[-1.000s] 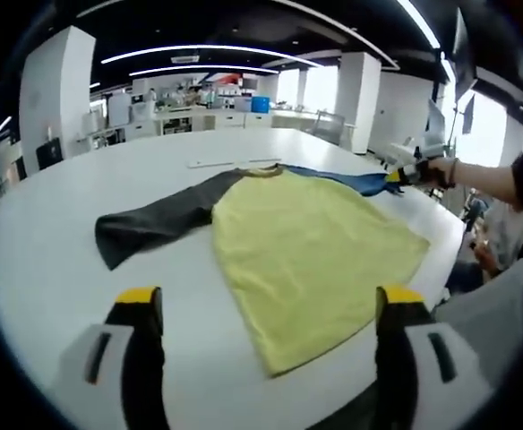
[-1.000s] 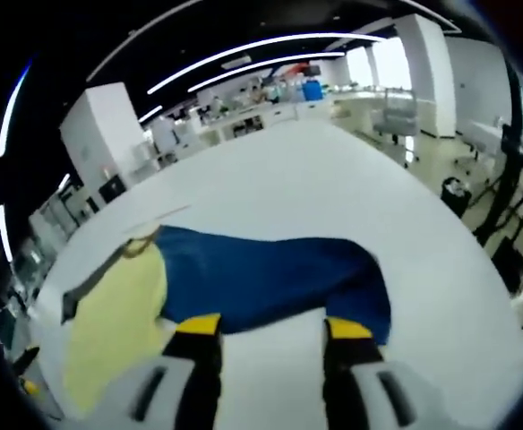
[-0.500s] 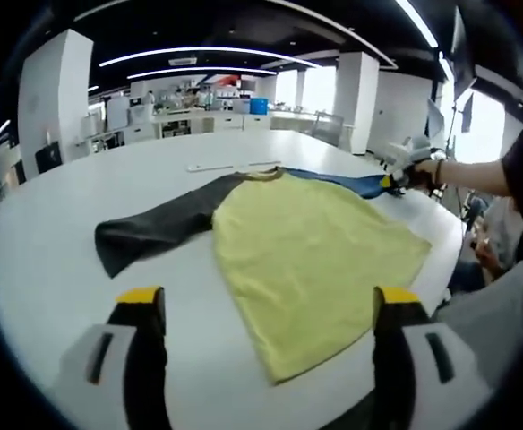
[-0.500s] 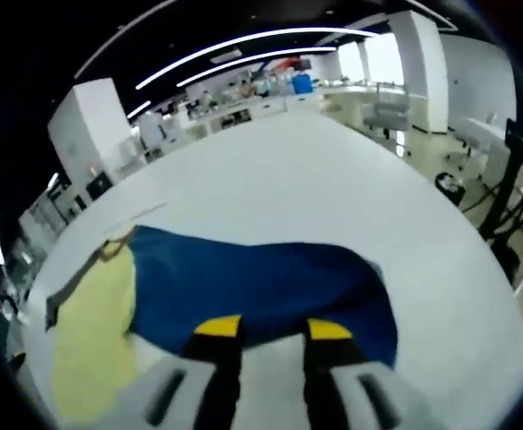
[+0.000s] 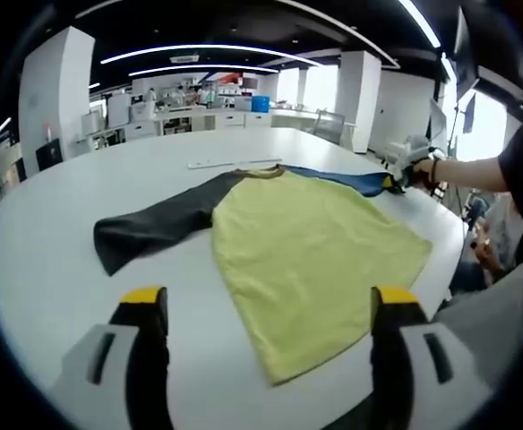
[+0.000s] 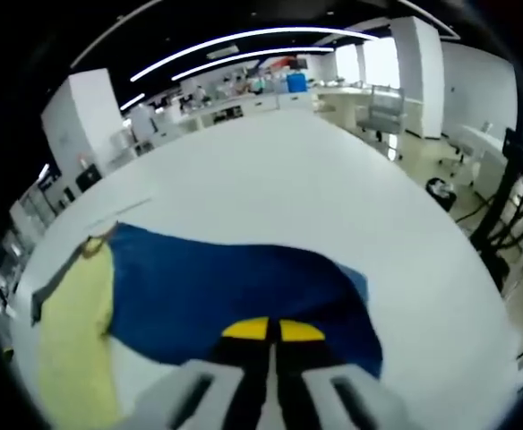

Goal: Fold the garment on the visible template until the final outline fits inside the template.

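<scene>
A plain long-sleeved cloth garment [image 5: 311, 260] has a pale yellow body at frame centre, one dark grey sleeve [image 5: 154, 228] and one royal blue sleeve [image 6: 235, 291]. The glossy bench [image 5: 38, 260] is white. Yellow-tipped black fingers [image 5: 142, 300] rise at bottom.

No legible text, labels, brands, numbers or signs in either view. The garment [image 5: 306, 242] ahead of the left gripper [image 5: 266, 309] carries no print or tag that can be read. The table [image 5: 47, 269] surface is unmarked. Background fixtures far beyond the grippers are too small and blurred to read.
</scene>
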Motion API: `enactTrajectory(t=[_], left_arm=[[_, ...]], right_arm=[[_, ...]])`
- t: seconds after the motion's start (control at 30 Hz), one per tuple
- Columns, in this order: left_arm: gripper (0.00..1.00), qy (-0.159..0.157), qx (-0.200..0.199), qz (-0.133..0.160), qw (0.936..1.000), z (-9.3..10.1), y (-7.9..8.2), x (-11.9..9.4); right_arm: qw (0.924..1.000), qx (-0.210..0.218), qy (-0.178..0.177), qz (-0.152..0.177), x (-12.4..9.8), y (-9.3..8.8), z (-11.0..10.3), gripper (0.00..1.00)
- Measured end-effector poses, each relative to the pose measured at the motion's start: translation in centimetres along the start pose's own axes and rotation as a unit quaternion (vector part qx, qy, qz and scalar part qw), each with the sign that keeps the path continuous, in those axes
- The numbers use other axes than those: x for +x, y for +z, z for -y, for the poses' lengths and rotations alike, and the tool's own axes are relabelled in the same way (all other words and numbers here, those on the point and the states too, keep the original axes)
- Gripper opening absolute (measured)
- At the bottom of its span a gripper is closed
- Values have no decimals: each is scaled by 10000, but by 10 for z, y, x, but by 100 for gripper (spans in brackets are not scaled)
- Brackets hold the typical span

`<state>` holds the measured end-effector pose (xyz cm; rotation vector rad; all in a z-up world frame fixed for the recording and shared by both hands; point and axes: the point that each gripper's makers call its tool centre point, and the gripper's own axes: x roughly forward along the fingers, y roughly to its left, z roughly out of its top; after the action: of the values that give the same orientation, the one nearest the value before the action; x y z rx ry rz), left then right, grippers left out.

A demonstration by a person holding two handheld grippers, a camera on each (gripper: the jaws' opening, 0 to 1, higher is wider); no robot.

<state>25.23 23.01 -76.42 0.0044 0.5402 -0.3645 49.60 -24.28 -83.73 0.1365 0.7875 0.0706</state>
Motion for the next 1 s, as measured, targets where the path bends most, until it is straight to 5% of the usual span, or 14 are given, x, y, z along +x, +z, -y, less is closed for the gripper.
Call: enactTrajectory(t=[0.5, 1.0], left_arm=[[92, -7, 65, -35, 10000, -4, 0, 1], [96, 9, 133, -44, 9999, -4, 2, 2]], right_arm=[[9987, -370, -173, -296, 18, 21, 14, 0], [9968, -712, -26, -354, -2, 41, 1, 0]])
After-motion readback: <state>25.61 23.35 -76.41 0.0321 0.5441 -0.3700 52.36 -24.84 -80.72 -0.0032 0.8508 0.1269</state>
